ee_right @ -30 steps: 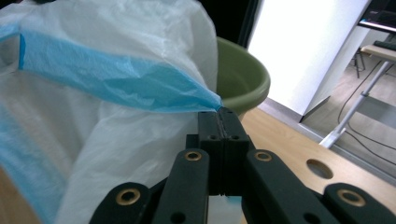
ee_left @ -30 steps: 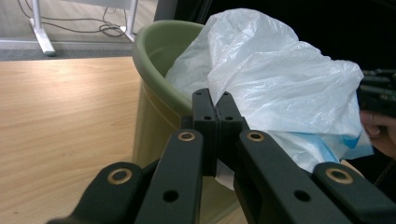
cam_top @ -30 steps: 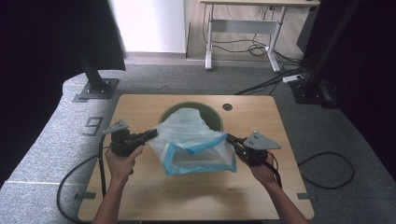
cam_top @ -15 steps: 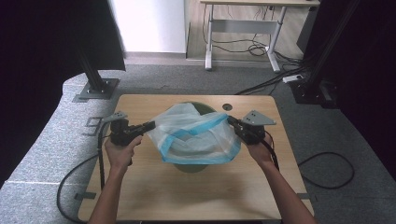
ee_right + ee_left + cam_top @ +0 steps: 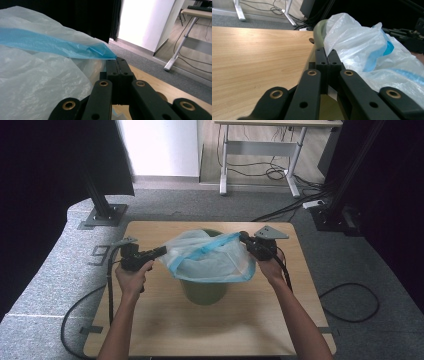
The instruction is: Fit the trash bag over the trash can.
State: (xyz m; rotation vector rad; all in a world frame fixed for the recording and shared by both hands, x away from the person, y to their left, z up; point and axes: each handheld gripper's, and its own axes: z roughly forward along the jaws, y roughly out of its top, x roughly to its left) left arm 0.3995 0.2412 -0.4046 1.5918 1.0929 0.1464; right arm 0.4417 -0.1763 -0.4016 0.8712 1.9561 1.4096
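Bag (image 5: pixel 210 257) carried over bin (image 5: pixel 202 290) | both hand-held grippers clamped on its rim | table edges clear

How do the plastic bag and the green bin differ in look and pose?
The translucent white plastic bag with a blue rim is thin, crumpled and held up, stretched over the opening; the round green plastic bin is opaque, rigid and stands upright on the table. Both sit mid-table, the bag above the bin.

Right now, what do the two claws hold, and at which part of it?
Both hold the plastic bag by its blue-edged mouth: the left claw pinches the rim on one side, the right claw the opposite side, stretching it open over the green bin.
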